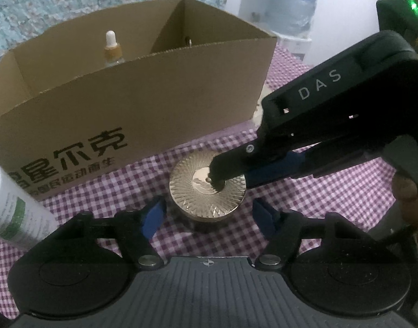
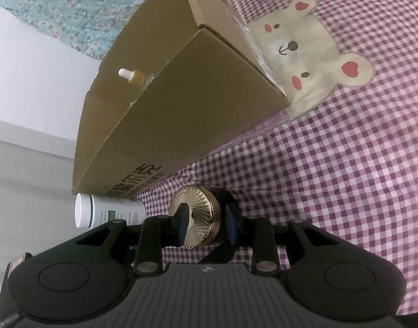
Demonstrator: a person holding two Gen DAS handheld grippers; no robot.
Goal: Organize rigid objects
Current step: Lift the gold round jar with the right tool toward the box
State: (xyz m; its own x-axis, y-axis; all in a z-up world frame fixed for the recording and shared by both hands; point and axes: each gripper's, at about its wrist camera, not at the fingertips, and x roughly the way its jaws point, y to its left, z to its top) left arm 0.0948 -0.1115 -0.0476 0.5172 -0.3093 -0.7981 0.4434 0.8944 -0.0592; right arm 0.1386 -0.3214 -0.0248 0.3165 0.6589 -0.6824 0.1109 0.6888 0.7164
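Observation:
A round jar with a ribbed gold lid [image 1: 192, 191] [image 2: 203, 213] is on or just above the purple checked cloth [image 1: 304, 191], in front of an open cardboard box [image 1: 126, 104] [image 2: 181, 114]. My right gripper [image 1: 225, 176] [image 2: 206, 224] reaches in from the right and is shut on the jar. One finger presses the lid's centre and the other sits on the underside. My left gripper [image 1: 209, 214] is open with a finger on either side of the jar, and a gap shows on both sides. A dropper bottle [image 1: 111, 46] [image 2: 132, 75] stands inside the box.
A white tube with green print [image 1: 9, 205] [image 2: 105, 213] lies at the box's left front corner. A bear patch [image 2: 312, 54] is on the cloth past the box's right end. A person's hand [image 1: 408, 199] holds the right gripper. White furniture [image 1: 277, 5] stands behind.

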